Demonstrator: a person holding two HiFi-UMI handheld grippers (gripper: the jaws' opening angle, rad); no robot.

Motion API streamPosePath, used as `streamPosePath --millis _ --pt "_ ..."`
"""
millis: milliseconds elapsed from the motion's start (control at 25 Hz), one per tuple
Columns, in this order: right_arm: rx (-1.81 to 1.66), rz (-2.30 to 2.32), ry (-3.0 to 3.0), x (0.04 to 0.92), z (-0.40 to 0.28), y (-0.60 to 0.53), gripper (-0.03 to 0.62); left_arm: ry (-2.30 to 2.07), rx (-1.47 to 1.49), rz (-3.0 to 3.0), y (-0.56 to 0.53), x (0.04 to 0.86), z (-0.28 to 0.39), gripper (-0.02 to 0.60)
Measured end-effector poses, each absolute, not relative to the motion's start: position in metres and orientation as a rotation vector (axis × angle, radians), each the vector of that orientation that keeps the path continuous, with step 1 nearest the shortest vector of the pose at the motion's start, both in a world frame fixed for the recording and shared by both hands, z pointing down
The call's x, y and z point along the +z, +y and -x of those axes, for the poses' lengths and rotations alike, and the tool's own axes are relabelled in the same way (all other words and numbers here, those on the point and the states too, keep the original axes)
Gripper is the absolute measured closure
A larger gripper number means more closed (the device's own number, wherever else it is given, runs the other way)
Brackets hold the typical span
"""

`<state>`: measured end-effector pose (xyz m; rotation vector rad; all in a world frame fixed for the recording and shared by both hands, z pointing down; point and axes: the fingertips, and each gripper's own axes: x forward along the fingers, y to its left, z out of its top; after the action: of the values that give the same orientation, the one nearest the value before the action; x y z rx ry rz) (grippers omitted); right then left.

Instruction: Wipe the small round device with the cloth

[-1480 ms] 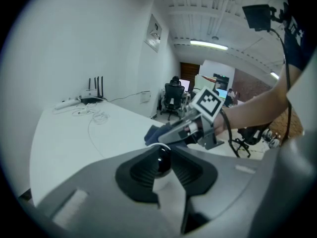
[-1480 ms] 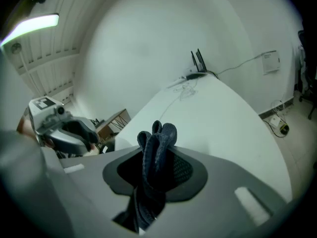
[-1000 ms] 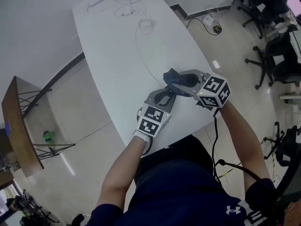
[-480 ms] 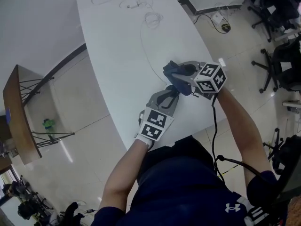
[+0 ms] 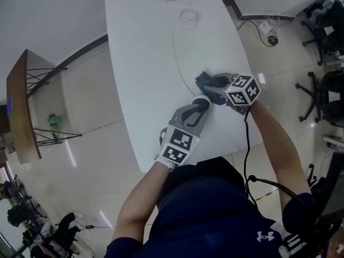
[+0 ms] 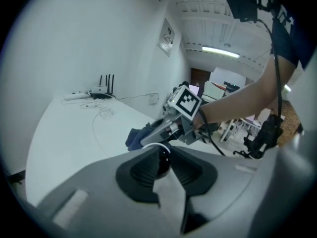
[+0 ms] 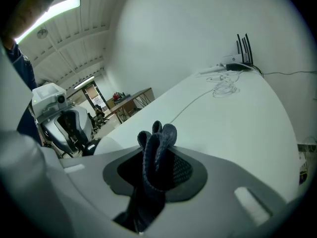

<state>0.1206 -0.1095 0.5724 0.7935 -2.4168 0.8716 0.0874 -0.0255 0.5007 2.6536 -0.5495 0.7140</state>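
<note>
The small round device (image 5: pixel 201 101), black with a white rim, sits between the fingers of my left gripper (image 5: pixel 201 106), which is shut on it just above the white table (image 5: pixel 150 63). In the left gripper view the device (image 6: pixel 161 156) shows dark between the pads. My right gripper (image 5: pixel 211 86) is shut on a bunched dark blue cloth (image 5: pixel 206 79), right beside and beyond the device. The cloth (image 7: pixel 157 155) stands up between the right gripper's (image 7: pixel 155 168) pads. Whether the cloth touches the device I cannot tell.
A thin white cable (image 5: pixel 177 42) runs along the table toward a router (image 6: pixel 105 90) at the far end. Office chairs (image 5: pixel 328 95) stand on the floor to the right, a wooden desk (image 5: pixel 21 106) to the left. The person's body is at the table's near edge.
My right gripper has come down with the cloth, closer to the device and the table. The left gripper has kept the device in place.
</note>
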Motion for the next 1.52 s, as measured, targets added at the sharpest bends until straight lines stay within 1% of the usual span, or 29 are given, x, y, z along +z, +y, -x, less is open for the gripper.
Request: streamPosePath --millis 160,280,360,520,720,920,1080,1280,1360,1400,1440,1520 --pt "0.810 -0.723 -2.562 0.500 -0.116 -0.114 0.497 -0.584 0.651 -2.647 -0.029 0.491 -0.090 0.509" --pt "0.736 -0.517 -2.686 0.442 -0.092 -0.100 0.497 -0.605 0.678 -2.627 -0.031 0.497 -0.091 0.509" --pt "0.665 -0.394 -2.700 0.428 -0.076 -0.094 0.497 -0.622 0.693 -2.614 -0.030 0.499 -0.091 0.509" --pt "0.563 -0.228 -2.569 0.462 -0.052 -0.094 0.497 -0.665 0.690 -2.594 -0.028 0.502 -0.091 0.511" --pt "0.664 -0.116 -2.454 0.513 -0.044 -0.105 0.499 -0.701 0.678 -2.587 -0.031 0.503 -0.089 0.514" --pt "0.737 -0.168 -2.396 0.551 -0.052 -0.122 0.500 -0.723 0.670 -2.581 -0.031 0.502 -0.088 0.520" --pt "0.718 -0.226 -2.328 0.589 -0.067 -0.117 0.500 -0.727 0.667 -2.582 -0.031 0.502 -0.089 0.524" --pt "0.616 -0.457 -2.336 0.600 -0.087 -0.122 0.500 -0.718 0.677 -2.584 -0.034 0.503 -0.088 0.528" --pt "0.588 -0.639 -2.327 0.596 -0.103 -0.128 0.500 -0.704 0.678 -2.593 -0.034 0.501 -0.086 0.522" --pt "0.616 -0.754 -2.338 0.587 -0.112 -0.131 0.499 -0.699 0.671 -2.602 -0.035 0.497 -0.084 0.496" --pt "0.675 -0.882 -2.367 0.573 -0.121 -0.135 0.499 -0.693 0.657 -2.612 -0.037 0.492 -0.082 0.483" --pt "0.852 -1.148 -2.460 0.530 -0.141 -0.138 0.499 -0.655 0.629 -2.631 -0.043 0.481 -0.078 0.484"
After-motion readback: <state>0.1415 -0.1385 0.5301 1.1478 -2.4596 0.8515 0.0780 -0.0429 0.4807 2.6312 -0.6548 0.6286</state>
